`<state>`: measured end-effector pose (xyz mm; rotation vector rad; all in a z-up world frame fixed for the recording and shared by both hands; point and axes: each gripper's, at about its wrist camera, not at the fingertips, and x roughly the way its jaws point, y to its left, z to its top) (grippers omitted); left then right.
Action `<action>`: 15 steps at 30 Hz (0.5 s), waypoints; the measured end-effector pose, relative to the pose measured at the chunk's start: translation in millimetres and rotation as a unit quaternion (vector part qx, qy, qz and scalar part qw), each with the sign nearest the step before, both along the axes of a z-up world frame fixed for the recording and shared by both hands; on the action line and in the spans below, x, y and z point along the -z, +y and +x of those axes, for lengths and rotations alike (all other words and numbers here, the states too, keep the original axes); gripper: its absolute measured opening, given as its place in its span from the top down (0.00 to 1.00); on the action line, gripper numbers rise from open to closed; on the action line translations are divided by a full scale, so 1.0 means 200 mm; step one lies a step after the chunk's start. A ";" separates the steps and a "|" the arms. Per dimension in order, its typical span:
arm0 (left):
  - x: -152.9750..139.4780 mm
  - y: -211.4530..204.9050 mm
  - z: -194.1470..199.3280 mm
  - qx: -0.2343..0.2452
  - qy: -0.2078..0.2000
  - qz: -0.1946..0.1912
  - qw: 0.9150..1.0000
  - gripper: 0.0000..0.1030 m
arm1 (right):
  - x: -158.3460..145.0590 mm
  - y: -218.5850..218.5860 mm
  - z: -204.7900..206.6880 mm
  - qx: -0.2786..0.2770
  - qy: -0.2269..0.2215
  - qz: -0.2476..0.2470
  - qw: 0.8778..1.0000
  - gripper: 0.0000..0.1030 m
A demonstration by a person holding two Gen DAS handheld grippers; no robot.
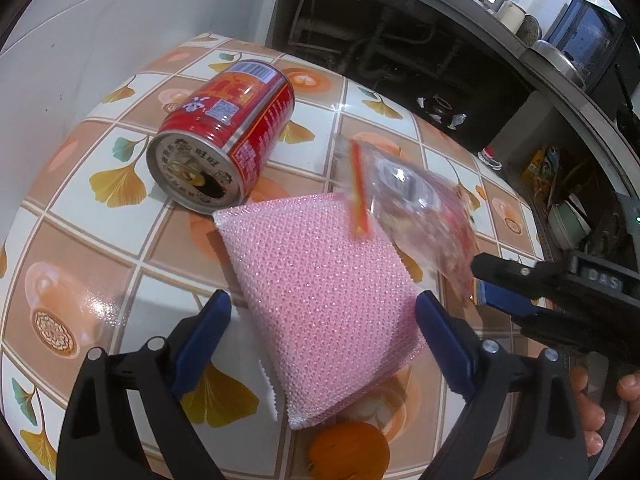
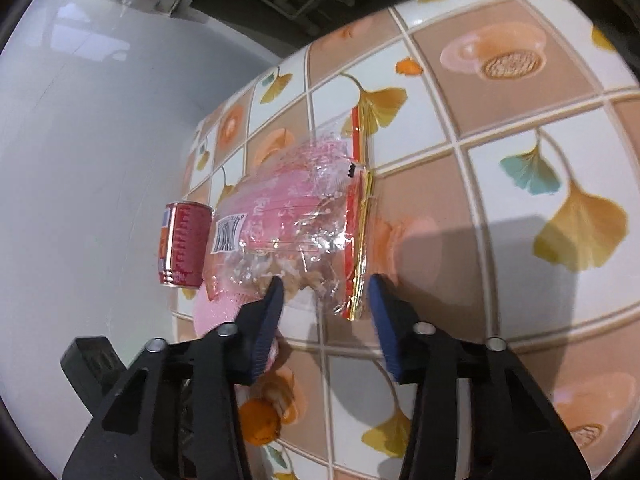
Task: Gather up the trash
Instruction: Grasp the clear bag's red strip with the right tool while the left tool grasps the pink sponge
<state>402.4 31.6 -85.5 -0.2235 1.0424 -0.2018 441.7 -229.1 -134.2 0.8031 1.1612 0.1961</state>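
On the tiled table (image 1: 100, 240) a red can (image 1: 224, 128) lies on its side, just beside a pink scouring pad (image 1: 320, 288). The left gripper (image 1: 324, 316) spreads wide around the pad, gripping nothing. The right gripper (image 2: 326, 300) gapes around a clear wrapper (image 2: 296, 224), apparently not pinching it

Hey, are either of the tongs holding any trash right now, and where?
Nothing is held. The right tongs stand open around the clear wrapper's edge; the left tongs are open over the pink sponge.
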 end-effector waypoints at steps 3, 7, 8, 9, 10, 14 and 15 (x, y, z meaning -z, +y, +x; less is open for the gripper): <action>0.00 0.00 0.00 -0.001 -0.001 0.000 1.000 0.14 | 0.03 -0.01 0.01 0.010 0.010 0.016 1.000 0.82; -0.01 0.01 0.00 -0.003 -0.002 -0.011 1.000 0.22 | 0.08 -0.03 -0.01 0.022 0.018 0.042 0.999 0.97; -0.01 0.02 0.00 -0.003 -0.001 -0.014 1.000 0.23 | 0.09 -0.04 -0.01 0.026 0.017 0.048 0.998 0.98; -0.01 0.02 -0.01 -0.004 -0.001 -0.016 1.000 0.25 | 0.09 -0.04 -0.01 0.028 0.015 0.052 0.998 0.99; -0.01 0.03 -0.01 -0.007 -0.001 -0.022 1.000 0.28 | 0.09 -0.05 -0.02 0.032 0.012 0.058 0.998 1.00; -0.01 0.07 -0.02 -0.017 0.003 -0.048 0.999 0.37 | 0.06 -0.09 -0.06 0.046 -0.005 0.085 0.995 1.00; -0.01 0.09 -0.02 -0.018 0.003 -0.053 0.998 0.40 | 0.05 -0.10 -0.07 0.050 -0.008 0.091 0.995 1.00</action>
